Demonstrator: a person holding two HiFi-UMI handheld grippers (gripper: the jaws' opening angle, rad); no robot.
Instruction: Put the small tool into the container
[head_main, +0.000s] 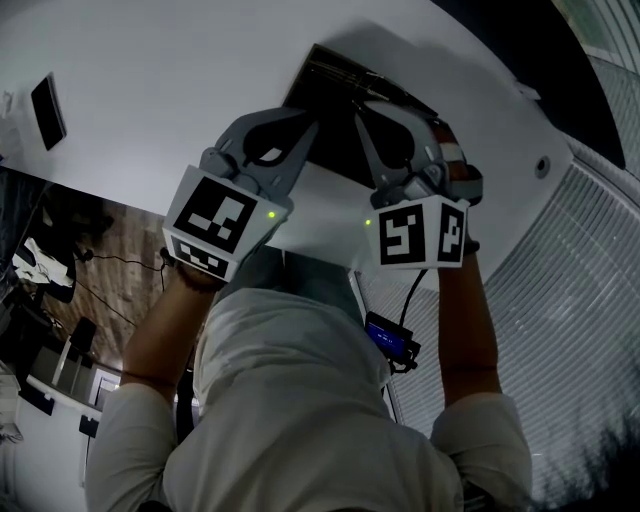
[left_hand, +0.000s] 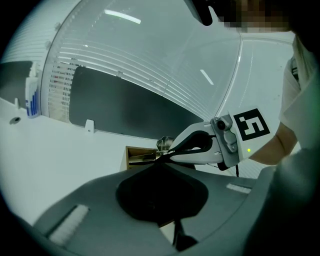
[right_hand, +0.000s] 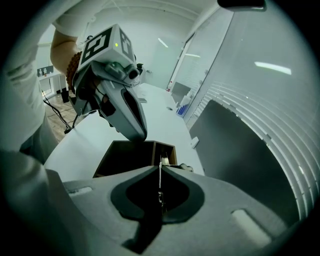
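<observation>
A white table (head_main: 150, 90) is set beside slatted blinds (head_main: 590, 300), and a brown compartmented container (head_main: 322, 75) is placed on it. In the head view both hand-held grippers are held over the container, but the tool cannot be made out there. In the right gripper view the right hand-held gripper (right_hand: 159, 170) is shown clenched on the small tool (right_hand: 160, 161), a thin metal strip, above a narrow compartment. The left hand-held gripper (left_hand: 162, 156) is shown closed, jaws together. A blue-labelled bottle (left_hand: 31, 95) is seen in the left gripper view; its print is too small to be read.
</observation>
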